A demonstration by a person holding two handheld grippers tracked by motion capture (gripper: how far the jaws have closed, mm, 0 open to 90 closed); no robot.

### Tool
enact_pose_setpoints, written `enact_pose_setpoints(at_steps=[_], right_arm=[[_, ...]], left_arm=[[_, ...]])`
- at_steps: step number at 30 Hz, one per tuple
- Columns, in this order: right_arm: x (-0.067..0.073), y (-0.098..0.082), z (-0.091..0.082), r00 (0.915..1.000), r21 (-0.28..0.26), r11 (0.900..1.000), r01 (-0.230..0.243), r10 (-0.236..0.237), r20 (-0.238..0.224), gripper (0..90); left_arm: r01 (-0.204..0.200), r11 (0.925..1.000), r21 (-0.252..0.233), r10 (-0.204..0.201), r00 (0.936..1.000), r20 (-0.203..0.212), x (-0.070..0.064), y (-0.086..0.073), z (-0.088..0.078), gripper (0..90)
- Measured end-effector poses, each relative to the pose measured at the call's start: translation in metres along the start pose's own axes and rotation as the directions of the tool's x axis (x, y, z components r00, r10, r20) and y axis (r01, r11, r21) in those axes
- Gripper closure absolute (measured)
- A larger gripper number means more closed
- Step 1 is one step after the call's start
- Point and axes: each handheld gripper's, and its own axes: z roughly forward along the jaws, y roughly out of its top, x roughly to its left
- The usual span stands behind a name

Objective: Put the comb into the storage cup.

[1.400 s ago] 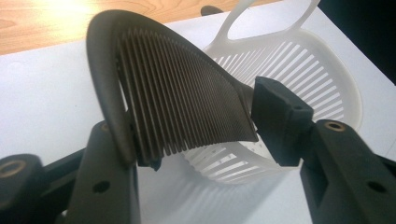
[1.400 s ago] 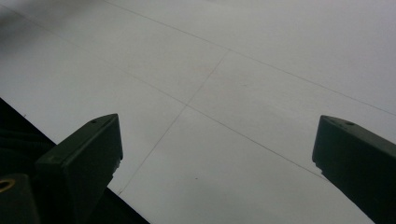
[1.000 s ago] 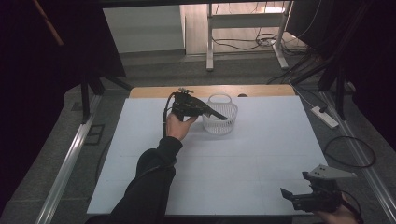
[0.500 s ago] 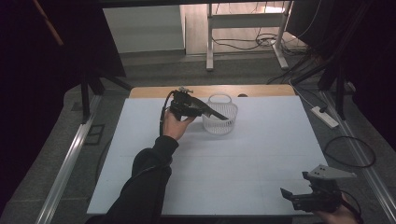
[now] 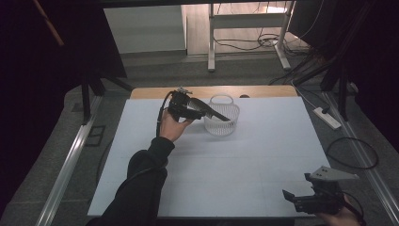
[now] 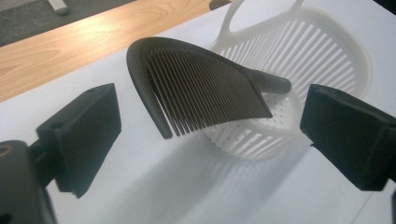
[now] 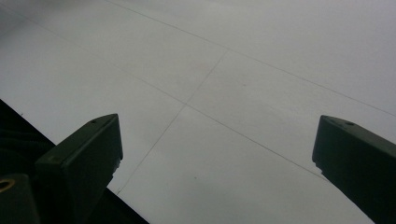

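A black comb [image 6: 201, 93] with fine teeth lies tilted over the near rim of a white slotted basket [image 6: 327, 60], its handle pointing into the basket. My left gripper [image 6: 210, 121] stands open around the comb with both pads clear of it; its jaws have just been opening. From above, the left gripper [image 5: 201, 110] is held at the basket's [image 5: 222, 126] left side at the back of the table, with the comb [image 5: 217, 113] reaching over the rim. My right gripper [image 5: 289, 195] hangs open at the front right corner, and in its own view [image 7: 219, 149] nothing is between its jaws.
A white sheet [image 5: 244, 160] covers the table, with a strip of bare wood [image 5: 150, 92] along the far edge. A dark sleeve [image 5: 141, 188] crosses the front left. Cables and a power strip [image 5: 327, 117] lie on the floor to the right.
In the high view the left hand and the comb stay at the basket's rim as before. The right gripper has not moved.
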Motion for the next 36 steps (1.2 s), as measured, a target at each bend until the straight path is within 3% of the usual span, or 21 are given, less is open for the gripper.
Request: enact_pose_setpoints(at_steps=[6, 11, 29, 36], right_arm=[[0.000, 0.000, 0.000, 1.0000, -0.002, 1.000, 0.000, 0.000, 0.001, 2.3], [0.000, 0.000, 0.000, 1.0000, 0.001, 1.000, 0.001, -0.001, 0.001, 2.3], [0.000, 0.000, 0.000, 1.0000, 0.001, 1.000, 0.000, 0.000, 0.003, 2.0], [0.000, 0.000, 0.000, 1.0000, 0.000, 1.000, -0.001, 0.001, 0.005, 1.8]], left_arm=[[-0.023, 0.9996, 0.015, 0.022, 0.9997, 0.010, 0.001, -0.004, -0.005, 2.3], [-0.017, 0.9998, 0.013, 0.017, 0.9996, 0.021, 0.003, -0.007, -0.010, 1.2], [-0.060, 0.9981, 0.013, 0.060, 0.9980, 0.022, 0.003, -0.024, -0.025, 0.0], [-0.058, 0.9983, 0.005, 0.058, 0.9980, 0.024, 0.004, -0.032, -0.032, 0.0]])
